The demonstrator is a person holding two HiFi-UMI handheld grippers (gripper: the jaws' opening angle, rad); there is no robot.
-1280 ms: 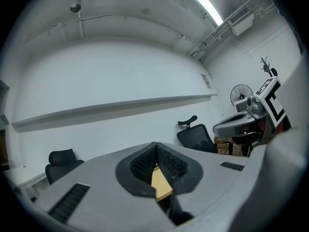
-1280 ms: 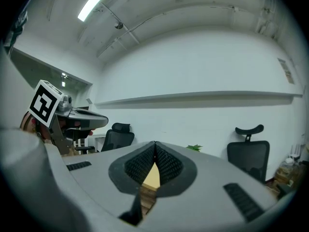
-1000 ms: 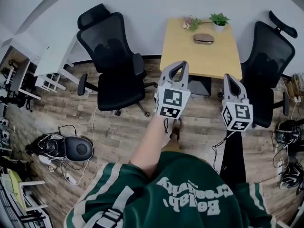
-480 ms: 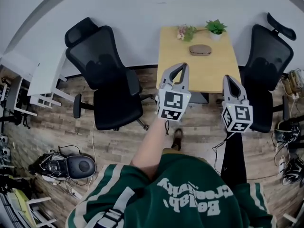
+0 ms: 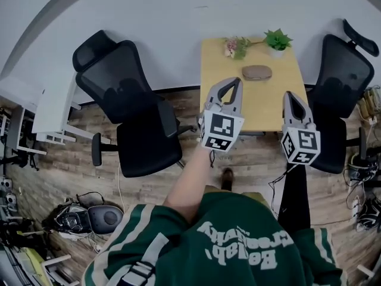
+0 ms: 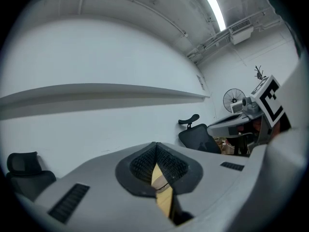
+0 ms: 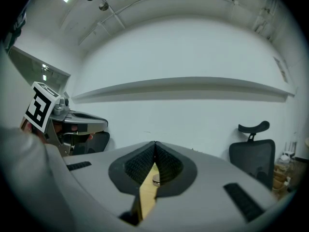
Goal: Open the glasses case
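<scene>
A brown oval glasses case [image 5: 257, 72] lies closed on the far half of a small wooden table [image 5: 220, 61] against the white wall. My left gripper [image 5: 233, 82] is held level in the air, shut and empty, its tips over the table's near left part. My right gripper [image 5: 291, 95] is beside it, shut and empty, over the near right edge. Both are short of the case. In the left gripper view the left gripper [image 6: 155, 146] shows only a sliver of table through its jaws. The right gripper [image 7: 155, 145] frames a sliver of table with a small piece of the case [image 7: 155, 180].
A black office chair [image 5: 134, 109] stands left of the table and another [image 5: 345, 94] right of it. A green potted plant [image 5: 277, 40] and pink flowers [image 5: 235, 45] sit at the table's back edge. White desks [image 5: 50, 109] and floor clutter with cables [image 5: 89, 216] lie left.
The person has walked toward the table, which now sits nearer and larger in the head view. Both grippers came forward with the person and stayed shut.
</scene>
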